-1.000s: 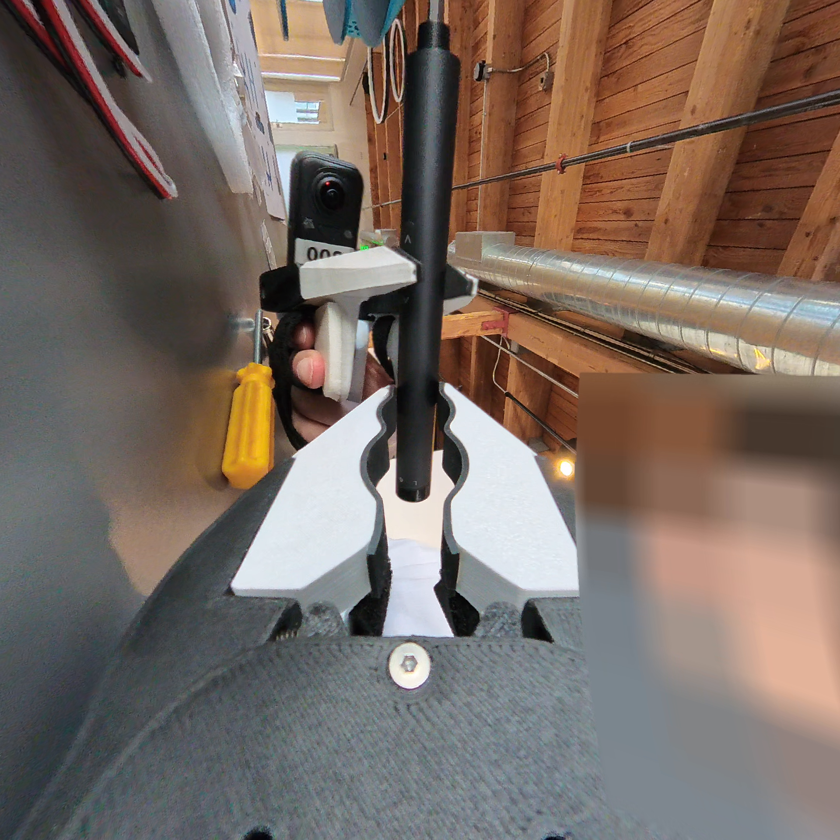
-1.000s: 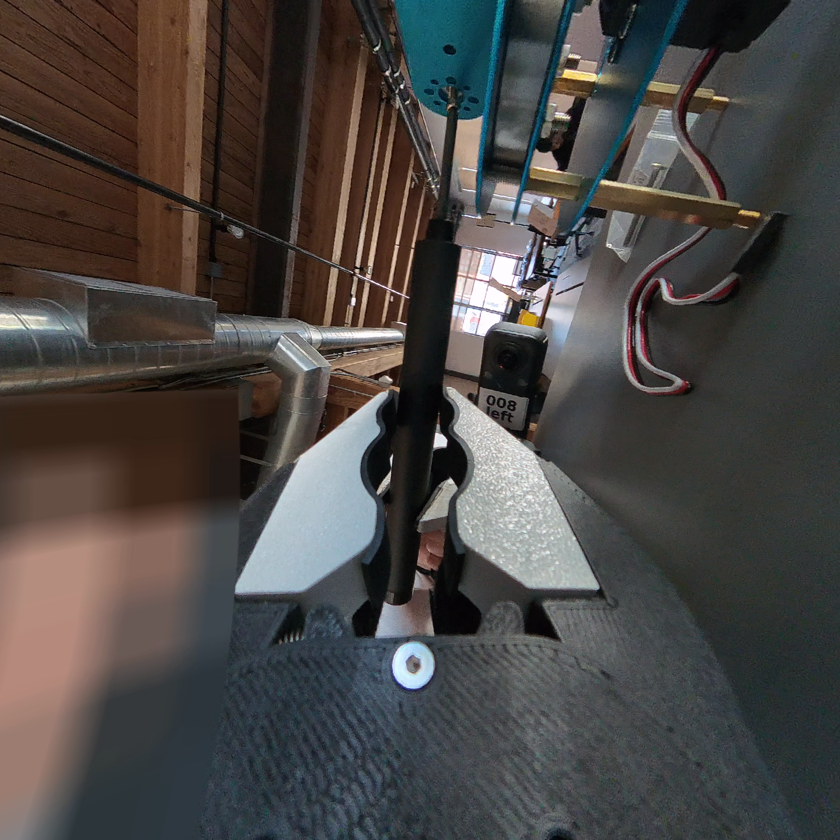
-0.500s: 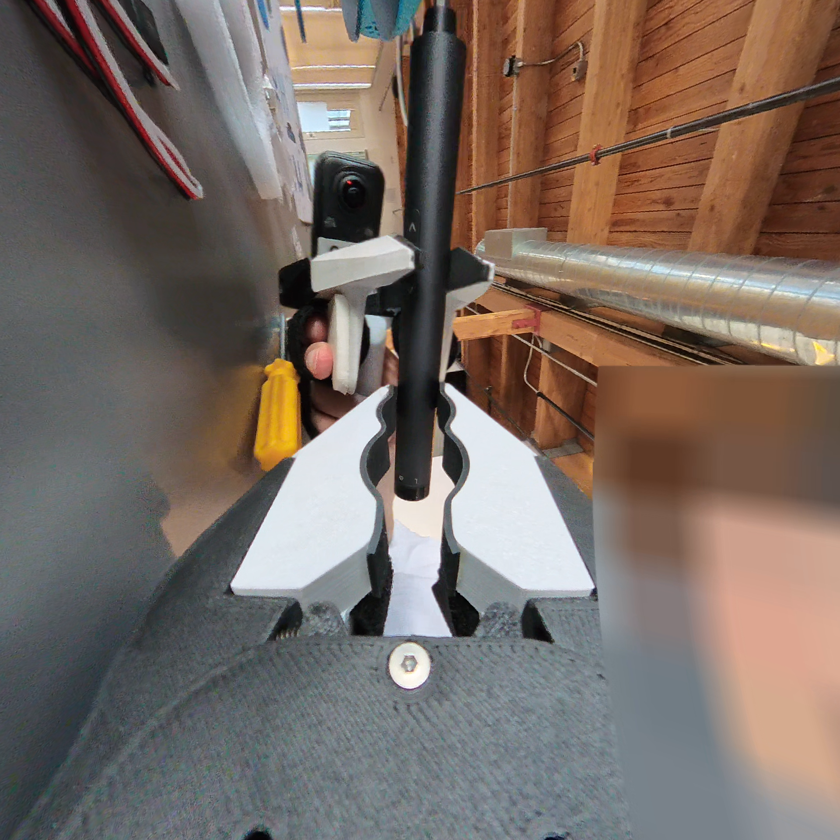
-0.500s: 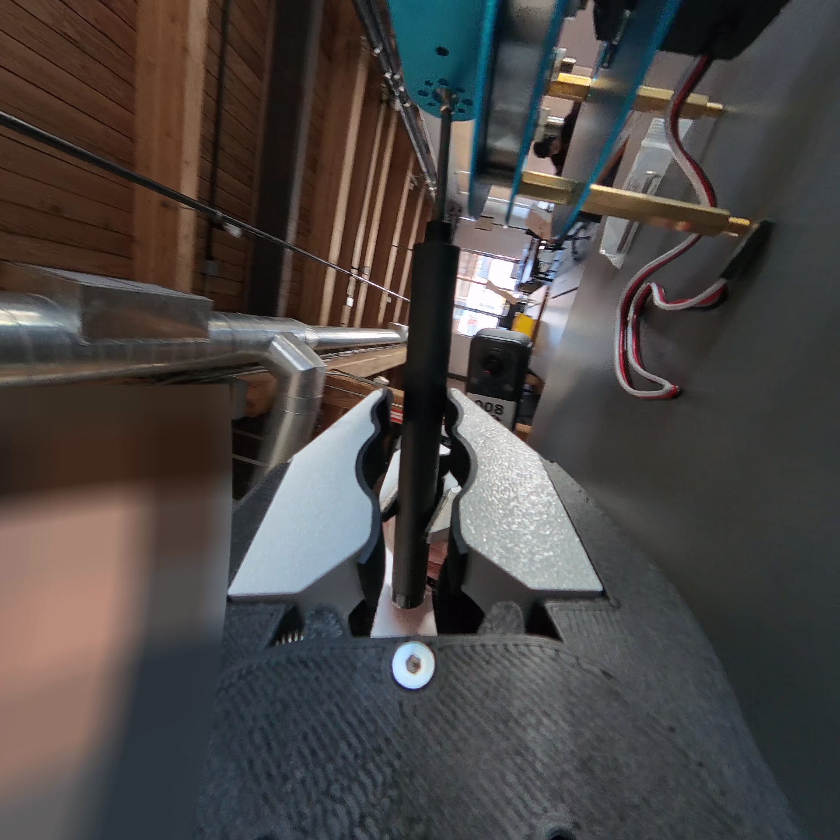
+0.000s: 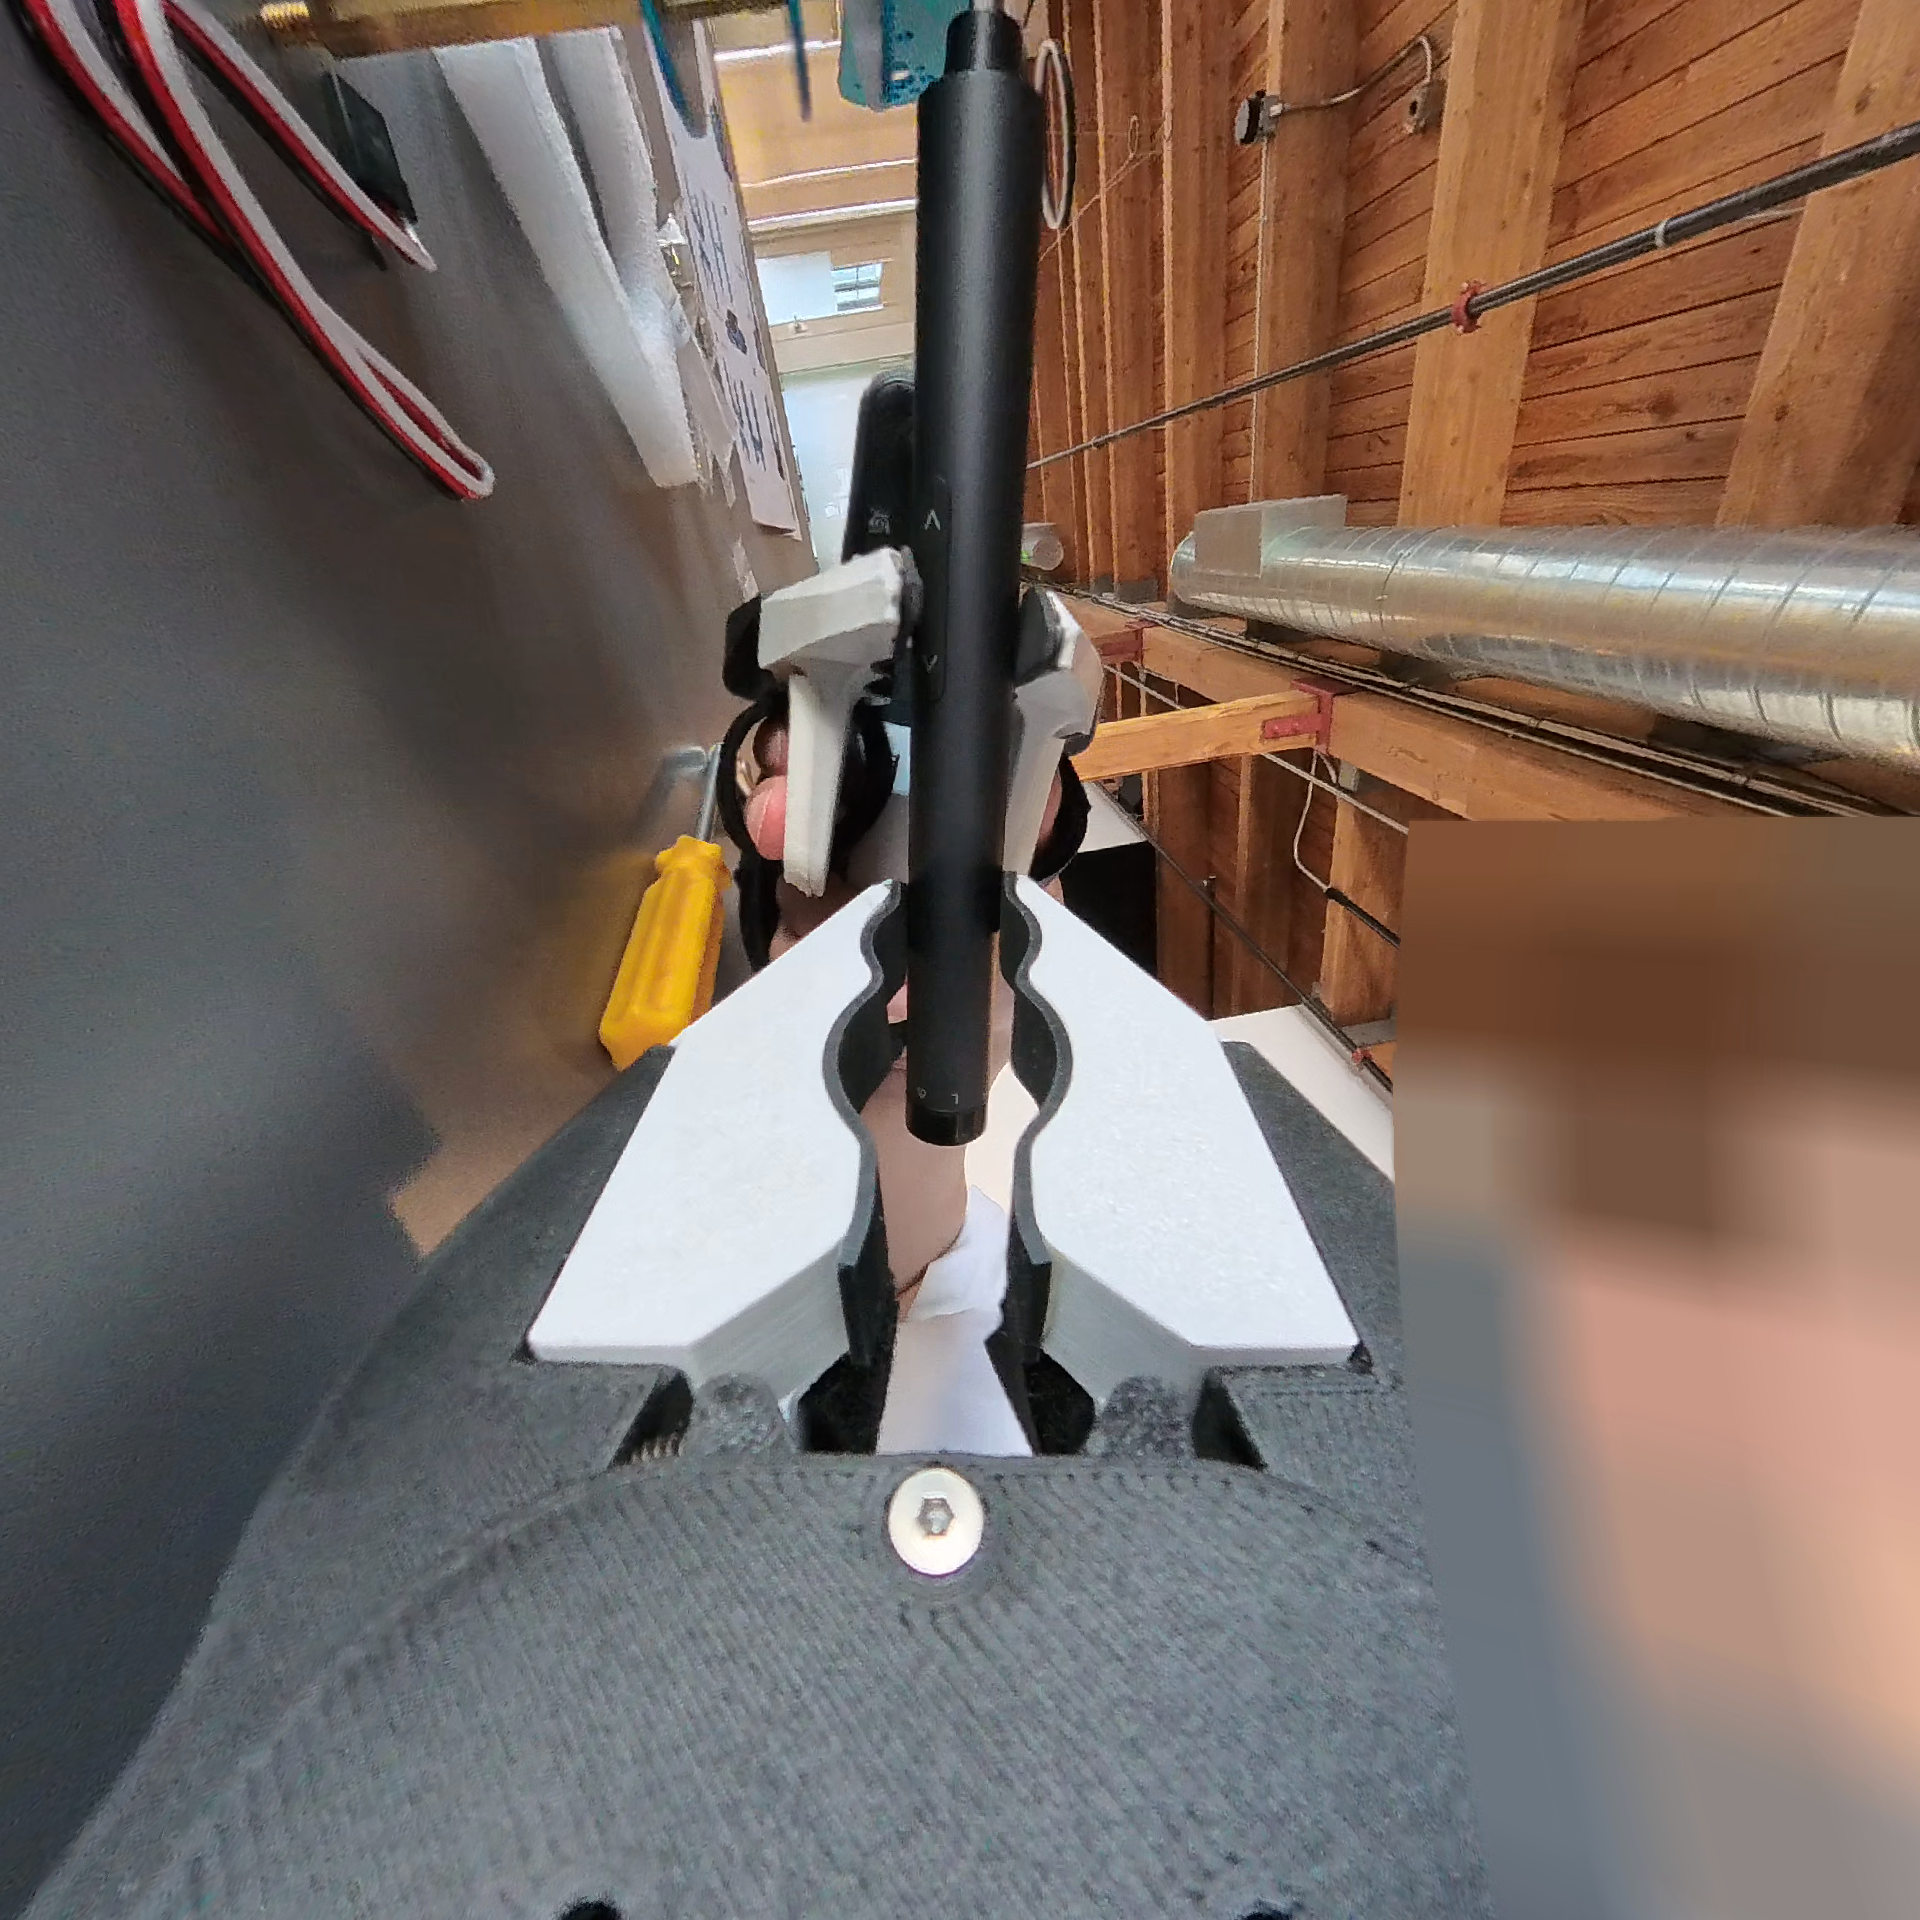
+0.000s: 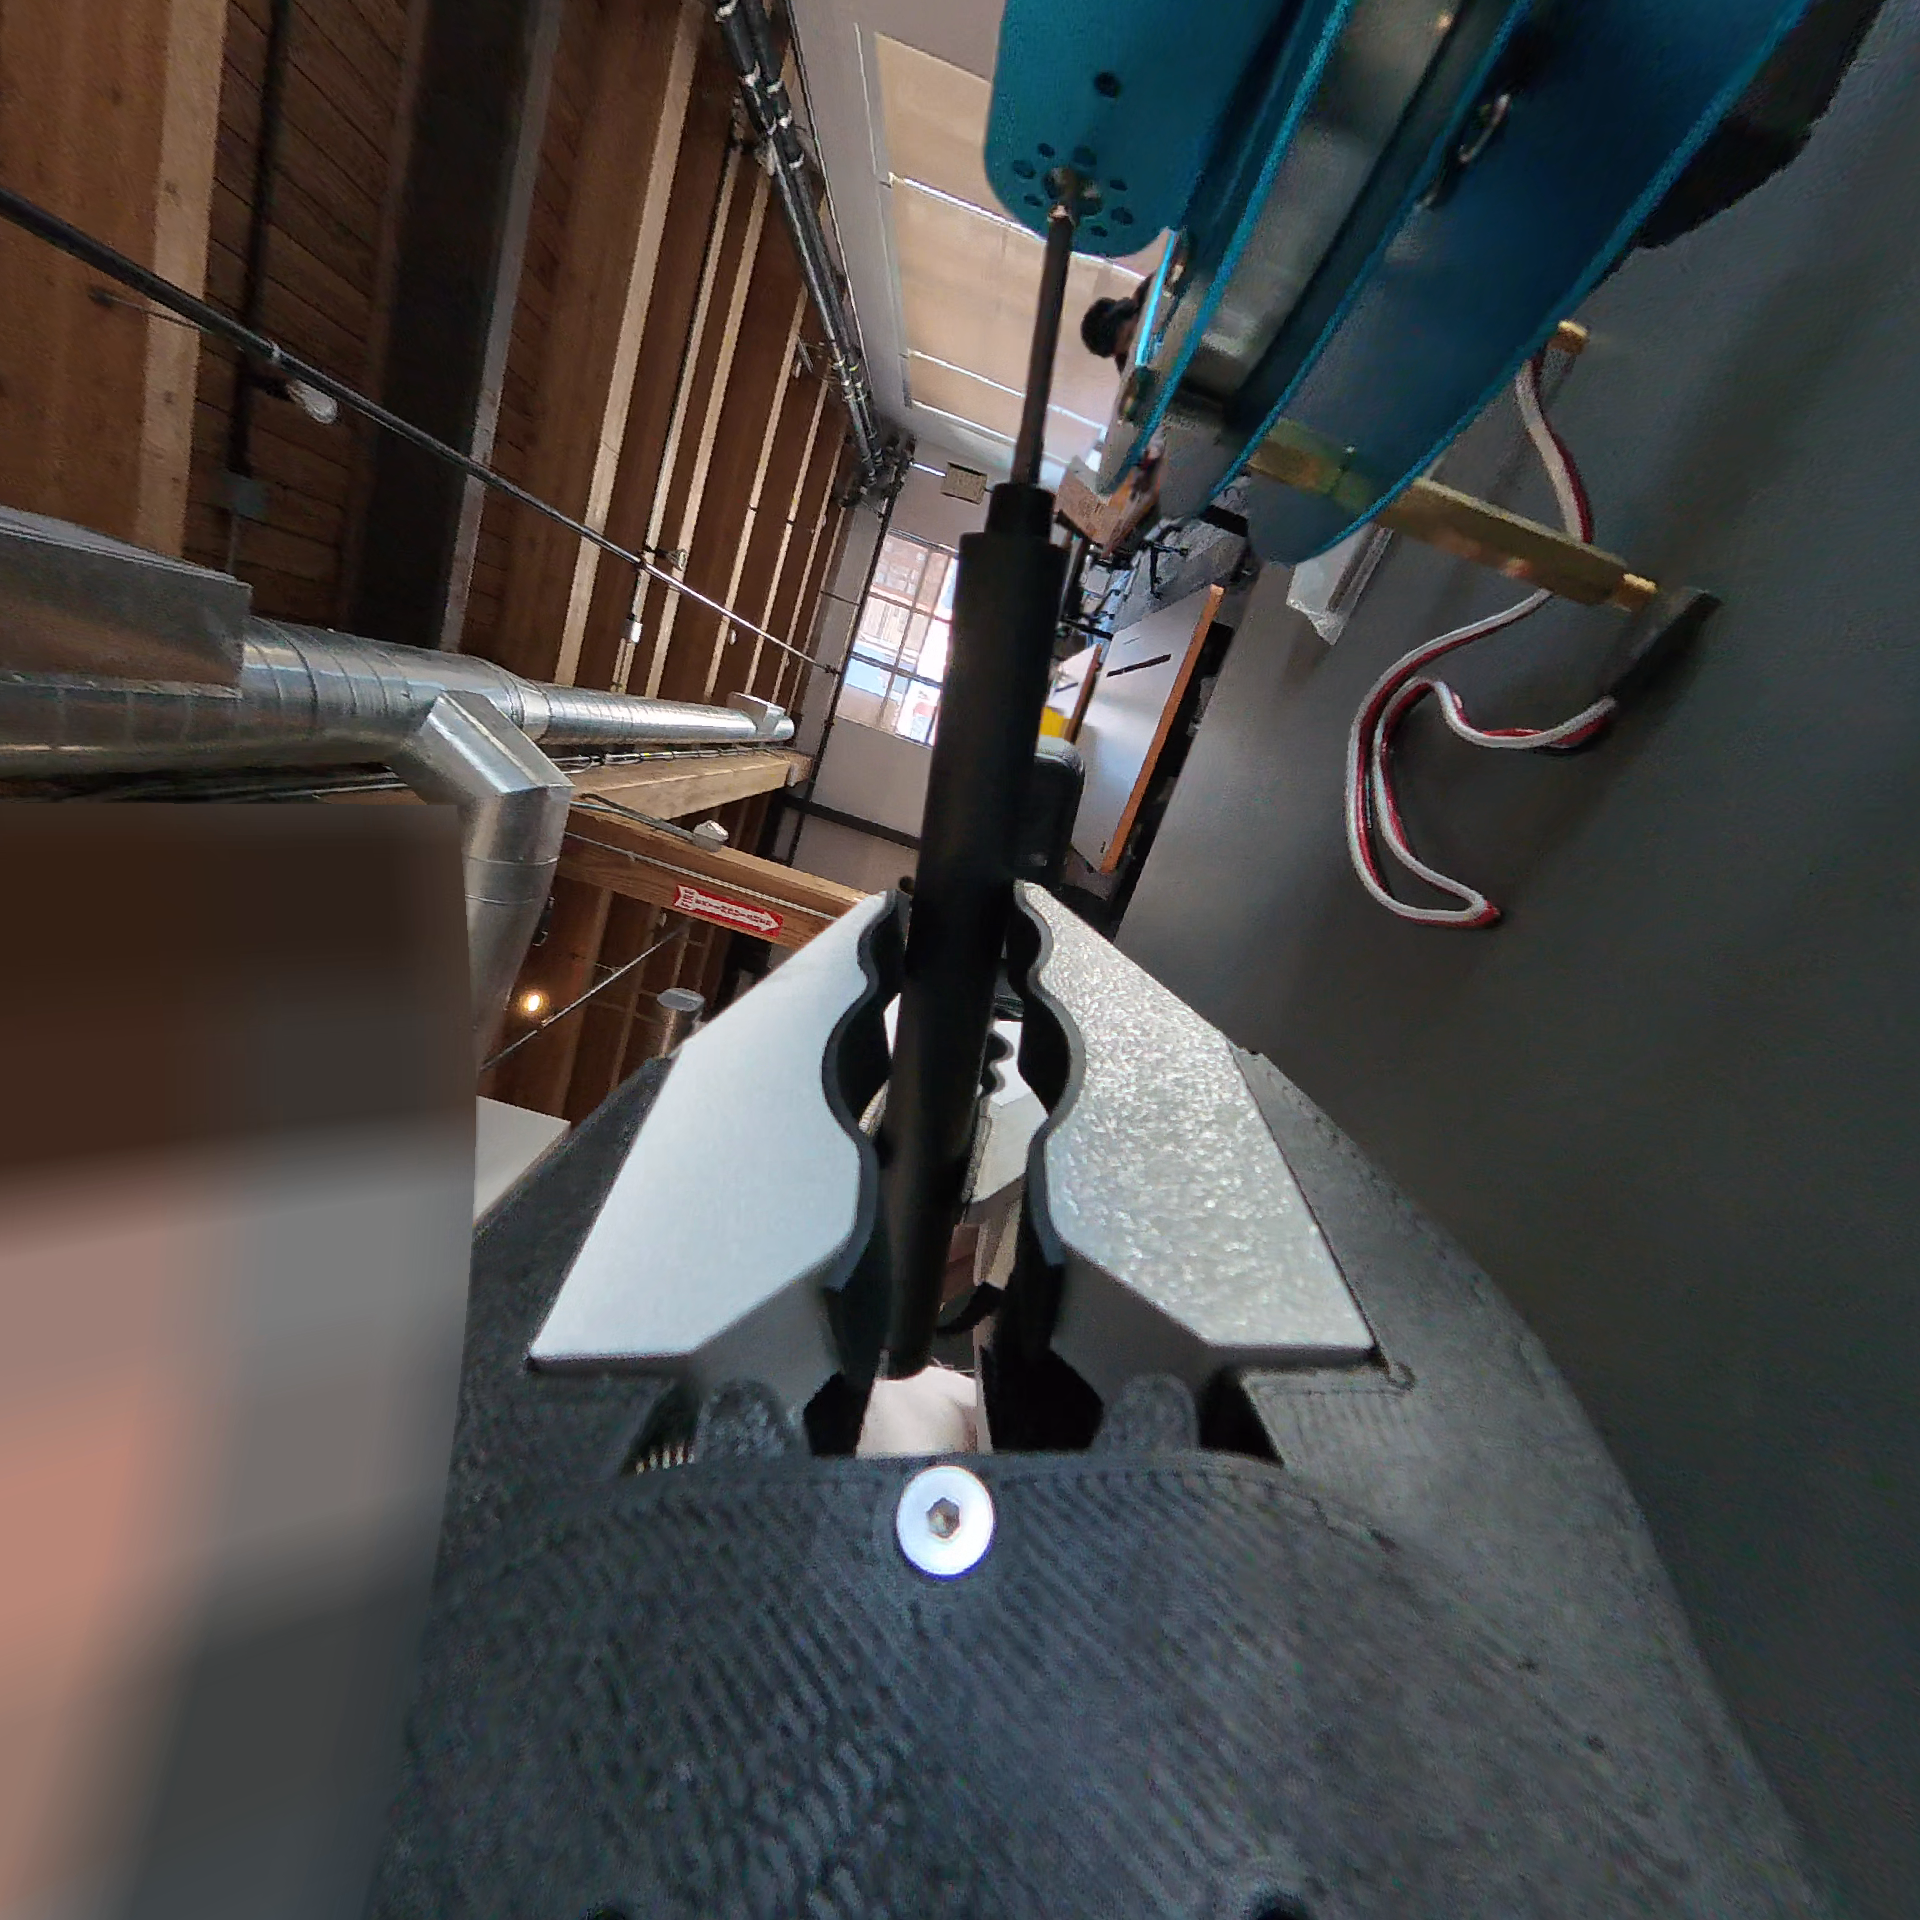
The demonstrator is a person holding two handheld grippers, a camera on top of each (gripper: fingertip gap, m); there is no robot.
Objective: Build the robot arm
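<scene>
We held one black electric screwdriver (image 5: pixel 961 582) with both tools: our left gripper (image 5: pixel 951 997) clamped its jaws around the butt end at frame centre, while our right gripper (image 6: pixel 956 1039) closed around the same barrel farther up. Its long axis ran straight up the frame, the bit tip meeting the teal plate (image 6: pixel 1091 114) at upper centre; a yellow screwdriver (image 5: pixel 665 945) lay left on the grey tabletop (image 5: pixel 260 831).

The left gripper (image 5: pixel 951 914) had two pale grey fingers (image 5: pixel 727 1174) with wavy black inner pads, set in a dark grey, ribbed printed body with one silver hex screw (image 5: pixel 935 1523) just behind them. The right gripper (image 6: pixel 954 920) matched it, its fingers (image 6: pixel 1174 1164) speckled, its screw (image 6: pixel 944 1523) centred likewise.
</scene>
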